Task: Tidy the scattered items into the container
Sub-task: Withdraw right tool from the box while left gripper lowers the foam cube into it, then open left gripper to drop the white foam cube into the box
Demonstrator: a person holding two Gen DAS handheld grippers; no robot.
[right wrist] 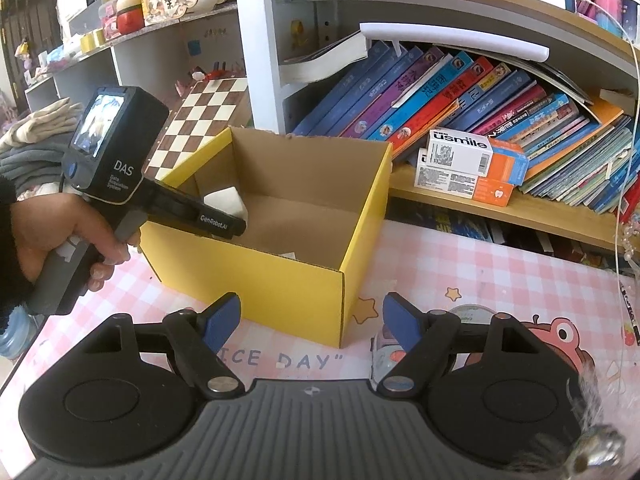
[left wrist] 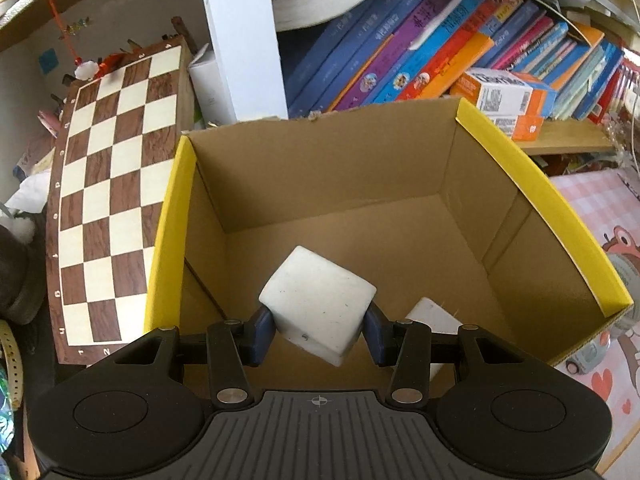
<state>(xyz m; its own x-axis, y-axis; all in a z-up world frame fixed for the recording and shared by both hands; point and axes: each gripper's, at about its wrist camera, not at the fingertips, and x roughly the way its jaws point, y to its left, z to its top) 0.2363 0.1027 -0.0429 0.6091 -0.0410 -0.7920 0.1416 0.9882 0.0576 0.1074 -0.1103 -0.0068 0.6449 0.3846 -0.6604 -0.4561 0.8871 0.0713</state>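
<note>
Left wrist view: the white cube [left wrist: 318, 304] is pinched between the blue pads of the left gripper [left wrist: 319, 330], which press on two opposite faces. The cube has no long axis; it sits tilted, one corner turned toward the camera and down, one flat face slanting up toward the far wall. It hangs inside the yellow cardboard box [left wrist: 168, 232], above the brown floor and not touching it. Just to its right, on the box floor, lies a second white block [left wrist: 434, 314], partly hidden behind the gripper's linkage. The right wrist view shows what this one cannot: a hand [right wrist: 52, 228] holding the left gripper's handle, the tool slanting down over the box's near-left rim, and the box standing on a pink checked mat [right wrist: 460, 264] before a shelf of books [right wrist: 440, 92]; only a sliver of the second block appears there. The right gripper [right wrist: 312, 320] has its jaws spread with nothing between them, in front of the box's near corner. A chessboard [left wrist: 108, 200] leans behind the box's left side.
</note>
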